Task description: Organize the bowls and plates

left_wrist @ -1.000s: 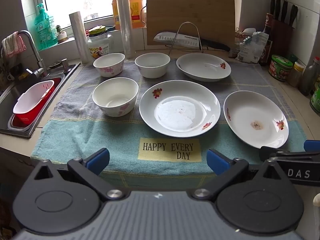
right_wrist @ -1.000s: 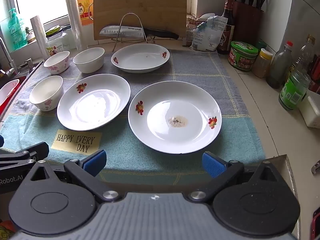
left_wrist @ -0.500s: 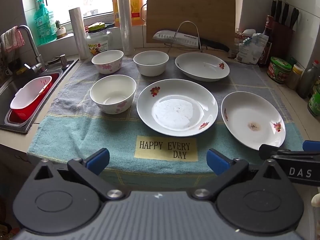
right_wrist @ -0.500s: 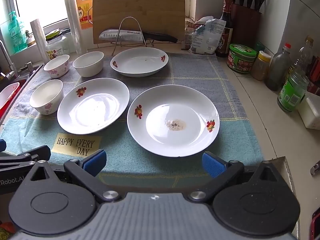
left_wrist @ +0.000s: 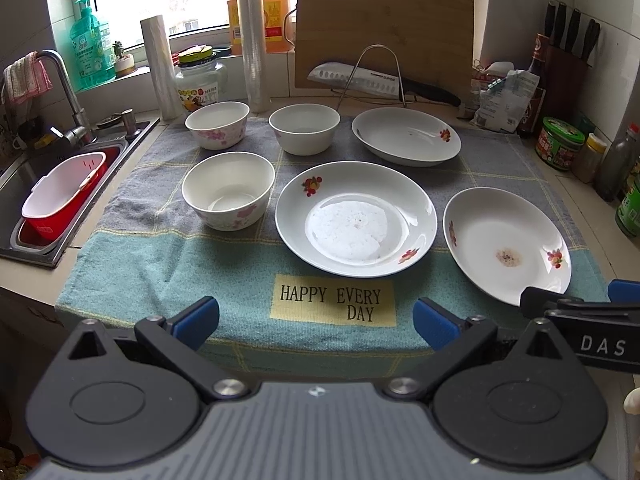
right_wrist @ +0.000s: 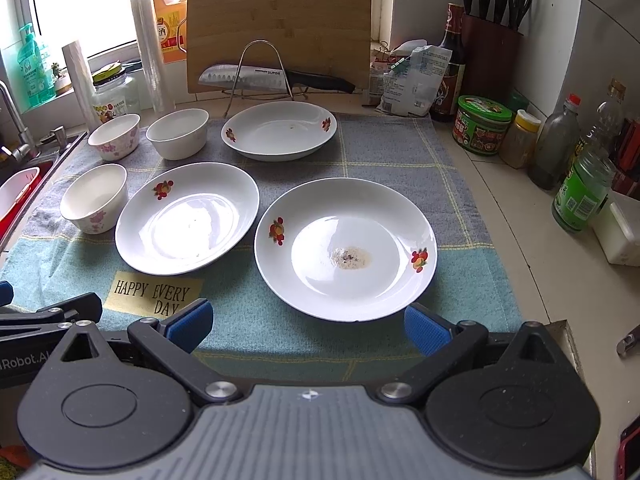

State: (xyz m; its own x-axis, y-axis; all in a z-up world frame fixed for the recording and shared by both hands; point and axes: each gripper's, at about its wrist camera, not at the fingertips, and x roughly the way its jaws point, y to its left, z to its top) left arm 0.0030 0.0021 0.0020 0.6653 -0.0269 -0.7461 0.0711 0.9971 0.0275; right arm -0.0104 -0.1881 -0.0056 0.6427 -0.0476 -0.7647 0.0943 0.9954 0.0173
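We are holding both grippers low at the near edge of the counter (right_wrist: 532, 216), each with its blue-padded fingers spread wide and gripping nothing. At far left a red basin (left_wrist: 60, 196) with a white insert is sitting in the steel sink (left_wrist: 24, 248). On the woven towel (left_wrist: 160, 264), grey at the back and teal in front, three round white bowls are standing apart: the flowered far bowl (left_wrist: 218, 124), the plain far bowl (left_wrist: 304, 128) and the near bowl (left_wrist: 228, 196) with pink blossoms on its side. Our left gripper (left_wrist: 316, 316) is hovering before the yellow patch (left_wrist: 334, 300) reading "HAPPY EVERY DAY". Beyond it the middle plate (left_wrist: 356, 224), glossy white with fruit motifs, is lying just beside the right plate (right_wrist: 346, 248), which is carrying a brownish speck-stain at its centre. Our right gripper (right_wrist: 308, 320) is hanging at that plate's near rim, "DAS" showing on its body in the left view. The far plate (right_wrist: 280, 130) is resting behind, in front of a wire stand holding a knife (right_wrist: 272, 78) marked "SUPOR" and a bamboo cutting board (right_wrist: 280, 24) leaning upright. At right, a green-lidded jar (right_wrist: 482, 124) and bottles are lining the tiled wall.
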